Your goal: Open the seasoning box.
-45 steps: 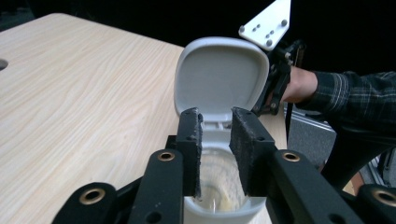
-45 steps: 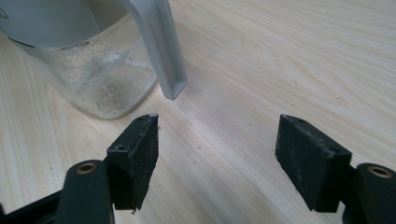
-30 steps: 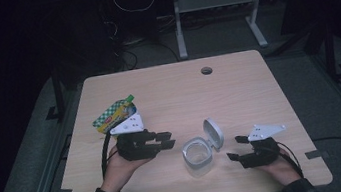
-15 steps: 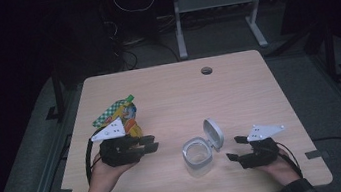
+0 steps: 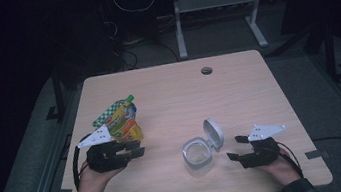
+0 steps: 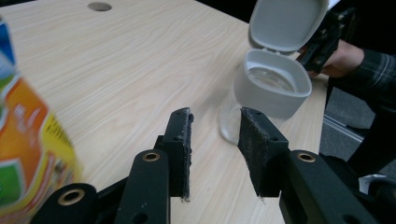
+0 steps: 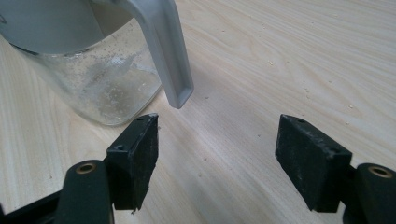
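Note:
A green, yellow and orange spouted pouch (image 5: pixel 120 118) lies at the table's left. Just in front of it my left gripper (image 5: pixel 135 148) points right, open by a narrow gap with nothing between its pads. In the left gripper view the pouch (image 6: pixel 28 154) is blurred at the left edge and my left gripper (image 6: pixel 215 116) aims at the jar (image 6: pixel 271 88). The clear jar (image 5: pixel 198 153) stands with its white hinged lid (image 5: pixel 213 133) flipped up. My right gripper (image 5: pixel 235 148) is open just right of it. In the right gripper view the jar (image 7: pixel 102 79) stands ahead and left of my right gripper (image 7: pixel 219 126).
The wooden table (image 5: pixel 178 95) has a round cable hole (image 5: pixel 207 70) near its far edge. A metal stand and cables sit on the dark floor beyond. The person's right hand (image 6: pixel 345 56) shows behind the jar.
My left gripper has drawn back to the left, away from the jar, and now sits beside the pouch. The right gripper, the jar and the pouch have stayed put.

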`<state>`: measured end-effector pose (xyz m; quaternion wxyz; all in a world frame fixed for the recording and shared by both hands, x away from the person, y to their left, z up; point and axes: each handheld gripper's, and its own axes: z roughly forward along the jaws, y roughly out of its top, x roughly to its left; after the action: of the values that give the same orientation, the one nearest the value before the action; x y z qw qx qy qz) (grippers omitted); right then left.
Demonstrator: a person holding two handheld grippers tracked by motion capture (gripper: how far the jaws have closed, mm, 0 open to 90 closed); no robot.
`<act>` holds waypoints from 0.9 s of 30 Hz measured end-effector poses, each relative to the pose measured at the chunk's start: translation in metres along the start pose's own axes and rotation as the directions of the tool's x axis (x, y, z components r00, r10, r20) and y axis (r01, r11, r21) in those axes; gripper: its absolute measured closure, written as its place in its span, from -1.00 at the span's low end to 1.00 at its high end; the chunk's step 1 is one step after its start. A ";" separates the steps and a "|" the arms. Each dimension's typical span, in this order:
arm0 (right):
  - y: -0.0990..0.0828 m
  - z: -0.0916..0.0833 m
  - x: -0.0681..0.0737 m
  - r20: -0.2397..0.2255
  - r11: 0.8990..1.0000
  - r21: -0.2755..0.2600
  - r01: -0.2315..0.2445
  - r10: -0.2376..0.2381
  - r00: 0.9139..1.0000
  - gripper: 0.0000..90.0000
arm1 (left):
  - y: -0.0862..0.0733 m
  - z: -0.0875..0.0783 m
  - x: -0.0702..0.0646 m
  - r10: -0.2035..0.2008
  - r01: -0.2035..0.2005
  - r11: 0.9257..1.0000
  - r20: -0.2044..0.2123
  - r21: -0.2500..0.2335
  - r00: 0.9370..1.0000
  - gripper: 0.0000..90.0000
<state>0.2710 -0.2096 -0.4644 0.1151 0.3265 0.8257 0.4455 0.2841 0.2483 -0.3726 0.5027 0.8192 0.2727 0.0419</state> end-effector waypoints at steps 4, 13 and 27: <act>0.000 0.000 0.000 -0.001 1.000 0.001 0.000 0.000 1.000 -0.34 | -0.006 -0.007 0.002 -0.014 0.014 1.000 -0.021 0.002 1.000 0.41; 0.000 0.000 0.000 -0.001 1.000 0.000 0.000 0.000 1.000 -0.34 | -0.016 -0.026 0.013 -0.037 0.037 0.999 -0.081 0.003 0.996 0.41; 0.001 0.001 0.000 -0.001 1.000 -0.004 0.006 -0.006 1.000 -0.34 | -0.027 -0.052 0.035 -0.078 0.076 0.997 -0.170 -0.020 0.982 0.34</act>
<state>0.2719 -0.2090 -0.4645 0.1166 0.3233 0.8259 0.4469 0.2850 0.3170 -0.3773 0.4841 0.7982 0.3460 0.0944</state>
